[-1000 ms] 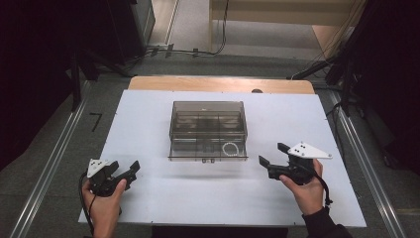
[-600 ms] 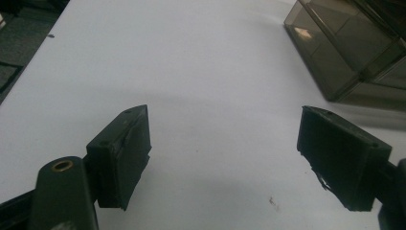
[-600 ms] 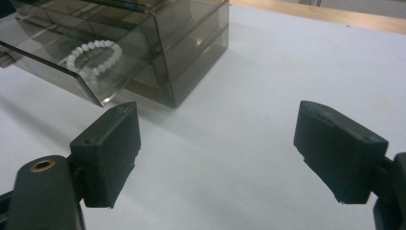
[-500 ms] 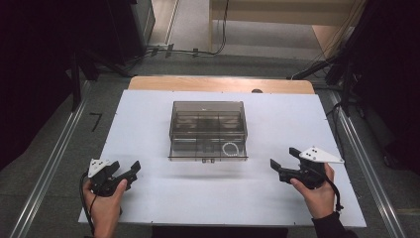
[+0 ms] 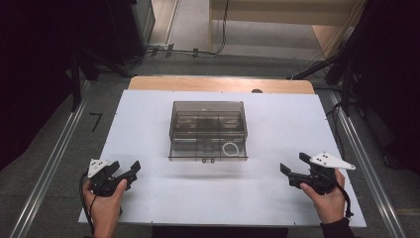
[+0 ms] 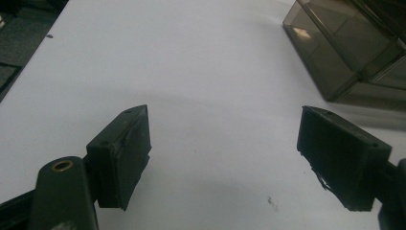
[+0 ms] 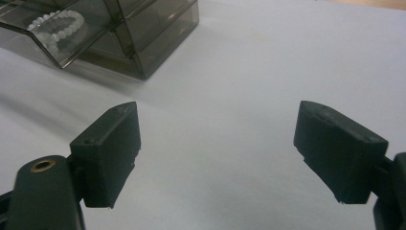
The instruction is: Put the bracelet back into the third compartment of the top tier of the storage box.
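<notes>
Overhead, a smoky clear box (image 5: pixel 208 130) is sitting mid-table on the white board (image 5: pixel 148 124), its long axis running left to right, with a white bead bracelet (image 5: pixel 229 148) lying in its front right compartment. Both grippers are hanging near the front edge, well apart from the box: the left gripper (image 5: pixel 132 169) below and left of it, the right gripper (image 5: pixel 292 168) below and right, each with jaws spread and holding nothing. Along the left gripper (image 6: pixel 222 153), the jaws are standing wide apart over bare board, and the box (image 6: pixel 349 52) is lying ahead and off to the right. Along the right gripper (image 7: pixel 215 148), the jaws are likewise gaping, with the box (image 7: pixel 143 38) ahead to the left and the bracelet (image 7: pixel 57 26) showing through its near corner. Since the bracelet is sitting toward the box's right end, the right gripper looks the better placed to reach it
</notes>
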The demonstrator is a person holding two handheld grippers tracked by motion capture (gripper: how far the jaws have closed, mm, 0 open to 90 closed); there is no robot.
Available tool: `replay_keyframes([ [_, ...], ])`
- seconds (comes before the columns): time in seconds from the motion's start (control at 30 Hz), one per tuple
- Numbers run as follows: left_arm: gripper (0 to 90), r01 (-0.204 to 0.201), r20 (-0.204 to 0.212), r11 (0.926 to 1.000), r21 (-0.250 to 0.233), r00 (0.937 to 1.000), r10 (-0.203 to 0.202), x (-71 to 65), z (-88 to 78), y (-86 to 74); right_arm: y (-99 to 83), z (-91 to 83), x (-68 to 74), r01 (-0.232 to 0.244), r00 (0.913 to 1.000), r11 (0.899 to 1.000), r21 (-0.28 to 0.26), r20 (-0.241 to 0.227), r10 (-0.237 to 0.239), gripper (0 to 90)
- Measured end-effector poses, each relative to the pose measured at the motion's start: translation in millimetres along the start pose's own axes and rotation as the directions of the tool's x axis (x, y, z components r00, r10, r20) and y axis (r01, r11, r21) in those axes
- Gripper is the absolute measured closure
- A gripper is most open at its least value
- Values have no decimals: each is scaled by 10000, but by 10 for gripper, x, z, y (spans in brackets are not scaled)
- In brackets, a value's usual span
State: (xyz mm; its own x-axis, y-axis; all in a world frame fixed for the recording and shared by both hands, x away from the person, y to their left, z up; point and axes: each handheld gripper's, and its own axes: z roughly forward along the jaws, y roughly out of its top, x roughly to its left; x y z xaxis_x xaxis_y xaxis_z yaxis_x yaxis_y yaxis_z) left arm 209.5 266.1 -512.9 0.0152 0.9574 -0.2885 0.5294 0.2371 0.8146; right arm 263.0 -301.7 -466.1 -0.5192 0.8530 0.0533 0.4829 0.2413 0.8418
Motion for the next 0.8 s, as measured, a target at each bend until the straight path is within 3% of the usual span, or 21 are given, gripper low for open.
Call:
replay_keyframes([
  [0.5, 197, -11, 24, 10000, 26, 10000, 11, -6, 0, -1, -161, -153, -196, -182, 9973, 9997, 176, 714, 169, 148],
  [0.8, 197, -31, 26, 10000, 22, 10000, 31, -12, -6, -1, -275, -302, -370, -645, 9915, 9978, 161, 1145, 623, 148],
])
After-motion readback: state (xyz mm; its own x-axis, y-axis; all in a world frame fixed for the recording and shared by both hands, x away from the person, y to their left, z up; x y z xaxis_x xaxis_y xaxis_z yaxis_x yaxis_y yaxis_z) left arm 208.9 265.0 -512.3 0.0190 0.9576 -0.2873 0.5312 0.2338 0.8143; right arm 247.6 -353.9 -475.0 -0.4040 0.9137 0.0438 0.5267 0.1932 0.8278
